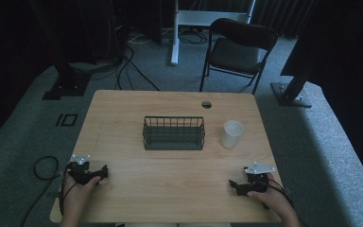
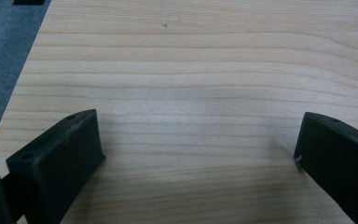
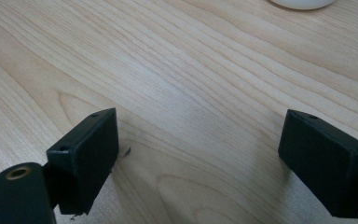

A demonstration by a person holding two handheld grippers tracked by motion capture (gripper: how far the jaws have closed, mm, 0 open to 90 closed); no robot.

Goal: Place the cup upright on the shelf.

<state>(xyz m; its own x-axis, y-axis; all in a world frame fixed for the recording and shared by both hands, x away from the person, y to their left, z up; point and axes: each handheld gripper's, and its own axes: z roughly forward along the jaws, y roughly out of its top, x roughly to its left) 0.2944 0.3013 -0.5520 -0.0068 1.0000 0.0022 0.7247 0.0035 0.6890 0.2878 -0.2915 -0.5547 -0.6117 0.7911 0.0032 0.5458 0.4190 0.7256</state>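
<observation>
We rest both tongs on the near edge of the wooden worktop, one at each corner, with nothing yet in hand: the left tongs lie released, their black jaws spread wide over bare wood in the left gripper view, and the right tongs are likewise released, jaws parted with only grain between them in the right gripper view. The white paper cup stands upright ahead of the right tongs and a little inward, well apart from them; its rounded white base just shows at the top edge of the right gripper view. The black wire basket sits ahead of both tongs, between them and toward the middle of the worktop, with the cup just beside its right end and apparently not touching it. The basket looks empty from above. We judge this to be the opening step, before any reach: the work most likely concerns the cup, being nearest the right tongs. The next move, as we read it, calls for the right tongs to travel forward with jaws kept wide, straddle the cup's wall low enough not to tip it, then close gently, since thin paper would crush easily. A folding chair stands beyond the worktop's far edge.
</observation>
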